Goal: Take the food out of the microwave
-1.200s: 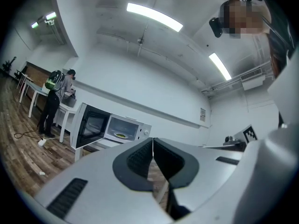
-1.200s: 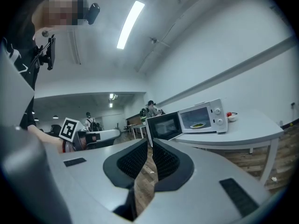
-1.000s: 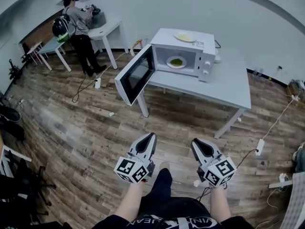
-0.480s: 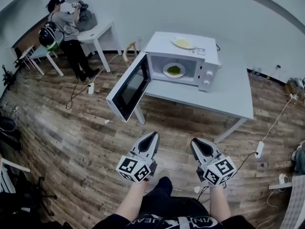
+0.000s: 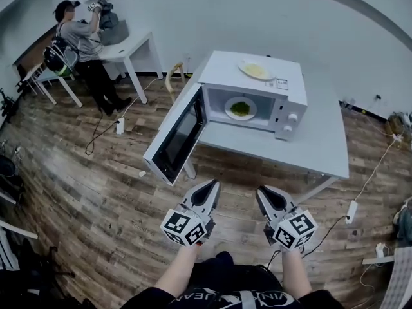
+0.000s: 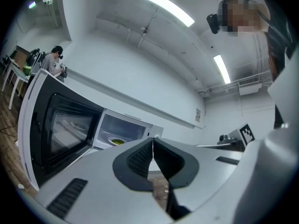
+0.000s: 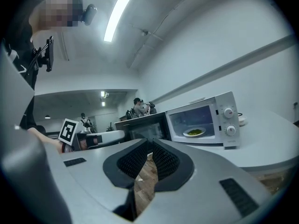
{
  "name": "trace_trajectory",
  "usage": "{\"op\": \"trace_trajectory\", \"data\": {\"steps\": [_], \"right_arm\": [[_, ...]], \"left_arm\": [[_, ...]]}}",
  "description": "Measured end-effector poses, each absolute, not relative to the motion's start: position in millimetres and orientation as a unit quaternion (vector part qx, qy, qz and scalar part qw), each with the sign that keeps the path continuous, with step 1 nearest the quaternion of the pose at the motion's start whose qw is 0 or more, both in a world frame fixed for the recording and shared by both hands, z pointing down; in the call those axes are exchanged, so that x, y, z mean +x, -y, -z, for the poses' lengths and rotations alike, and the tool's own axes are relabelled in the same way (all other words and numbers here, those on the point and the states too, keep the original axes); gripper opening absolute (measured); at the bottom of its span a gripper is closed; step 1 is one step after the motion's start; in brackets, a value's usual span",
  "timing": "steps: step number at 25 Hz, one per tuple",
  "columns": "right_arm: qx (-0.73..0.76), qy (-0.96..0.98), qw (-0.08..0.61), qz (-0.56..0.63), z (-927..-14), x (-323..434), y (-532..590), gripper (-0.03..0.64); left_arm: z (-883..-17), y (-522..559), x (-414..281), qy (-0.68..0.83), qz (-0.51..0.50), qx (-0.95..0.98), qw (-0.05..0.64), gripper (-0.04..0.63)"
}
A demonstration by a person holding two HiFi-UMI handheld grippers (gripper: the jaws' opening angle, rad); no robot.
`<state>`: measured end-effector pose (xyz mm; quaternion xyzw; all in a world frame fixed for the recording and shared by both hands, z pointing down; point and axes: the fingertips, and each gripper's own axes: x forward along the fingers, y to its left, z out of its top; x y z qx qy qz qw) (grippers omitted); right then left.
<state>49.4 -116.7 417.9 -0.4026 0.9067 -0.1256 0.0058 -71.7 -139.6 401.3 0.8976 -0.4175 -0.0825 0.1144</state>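
From where I stand, little of the job is done. The microwave point(image 5: 257, 85) already has its door point(image 5: 177, 137) swung wide open, but the plate of food point(image 5: 241, 108) sits inside the cavity, untouched. It is straight ahead of both tools and well apart from them. What remains is the reach in, the grip and the lift out onto the counter point(image 5: 309, 140).

The left tool point(image 5: 211, 185) has its jaws pressed together with nothing between them. The right tool point(image 5: 262, 190) looks closed and empty too, its tips meeting. Both point level toward the oven, with the open door ahead and to the left of the left tool.

The microwave is a boxy white shell with two round knobs, and its door is a dark glossy pane with mesh. The food is a low green heap on a shallow, pale round plate that looks smooth and hard. A second plate point(image 5: 255, 70) rests on the oven's top. The tool pads are dark and ribbed, and the floor point(image 5: 96, 192) is wood-grain plank.
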Motion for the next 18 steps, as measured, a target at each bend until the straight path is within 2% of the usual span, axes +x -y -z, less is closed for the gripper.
{"op": "trace_trajectory", "data": {"steps": [7, 18], "right_arm": [[-0.397, -0.909, 0.001, 0.125, -418.9, 30.4, 142.8, 0.051], [-0.415, -0.896, -0.009, 0.162, -453.2, 41.5, 163.0, 0.051]], "left_arm": [[-403.0, 166.6, -75.3, 0.407, 0.081, 0.902, 0.117, 0.009], [-434.1, 186.2, -59.6, 0.394, 0.067, 0.905, 0.146, 0.011]]}}
